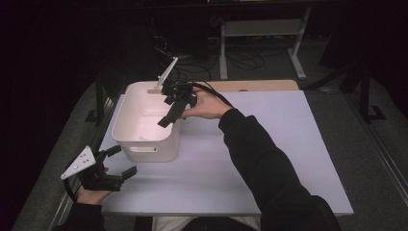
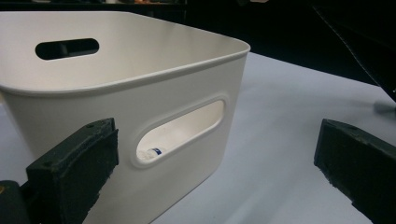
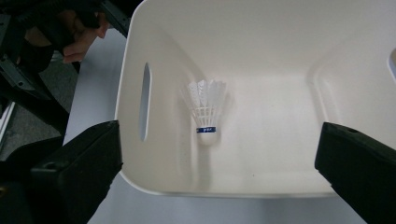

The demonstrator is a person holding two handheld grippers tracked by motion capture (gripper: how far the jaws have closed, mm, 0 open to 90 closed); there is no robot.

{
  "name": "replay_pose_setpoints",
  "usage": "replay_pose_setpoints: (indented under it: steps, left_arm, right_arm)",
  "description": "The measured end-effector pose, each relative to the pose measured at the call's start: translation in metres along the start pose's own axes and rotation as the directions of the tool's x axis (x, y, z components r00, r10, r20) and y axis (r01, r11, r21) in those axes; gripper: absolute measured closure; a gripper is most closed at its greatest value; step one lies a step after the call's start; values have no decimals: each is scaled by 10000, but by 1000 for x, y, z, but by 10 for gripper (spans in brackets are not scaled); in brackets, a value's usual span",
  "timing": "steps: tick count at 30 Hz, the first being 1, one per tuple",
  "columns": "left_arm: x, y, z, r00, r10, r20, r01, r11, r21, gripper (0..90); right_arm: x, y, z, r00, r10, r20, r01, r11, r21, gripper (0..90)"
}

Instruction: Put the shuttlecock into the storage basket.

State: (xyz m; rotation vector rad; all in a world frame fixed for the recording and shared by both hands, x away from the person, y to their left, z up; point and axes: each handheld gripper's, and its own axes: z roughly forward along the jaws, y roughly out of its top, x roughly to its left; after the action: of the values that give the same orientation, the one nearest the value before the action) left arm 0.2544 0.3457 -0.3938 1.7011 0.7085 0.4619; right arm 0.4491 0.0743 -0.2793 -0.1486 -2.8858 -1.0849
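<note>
A white plastic bin [image 1: 144, 149] with handle slots stands on the left of the table. Inside it a white feathered shuttlecock [image 3: 207, 109] with a blue band lies on the floor, cork end toward the camera. Its cork [image 2: 154, 151] shows through the bin's handle slot in the left gripper view. My right gripper [image 1: 169, 109] hovers over the bin's right rim, pointing down into it, open and holding nothing [image 3: 219, 161]. My left gripper [image 1: 122, 161] sits low at the table's front left, just outside the bin's near wall, open and facing the slot [image 2: 215, 172].
The pale grey table [image 1: 269, 144] stretches to the right of the bin. A wooden board [image 1: 260, 85] lies along its far edge. Beyond it are a white stand's legs [image 1: 262, 29] and cables on the dark floor.
</note>
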Motion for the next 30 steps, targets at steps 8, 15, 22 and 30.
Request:
replay_pose_setpoints:
  steps: [8, 15, 22, 30]
  left_arm:
    - [0, 0, 0, 10000, -10, 20, 10, 10000, -20, 0]
    - [1, 0, 0, 10000, -49, 1, 49, 10000, -48, 0]
    - [1, 0, 0, 10000, -98, -14, 98, 9999, -88, 0]
    - [1, 0, 0, 10000, -78, -16, 78, 10000, -48, 0]
  right_arm:
    - [4, -3, -15, 9994, 59, 326, -48, 9993, -359, 0]
    - [6, -7, -25, 9985, 72, 546, -49, 9991, -427, 0]
    - [6, -18, -37, 9960, 173, 880, -130, 9987, -493, 0]
    - [3, -36, -50, 9900, 604, 1273, -511, 9959, -752, 0]
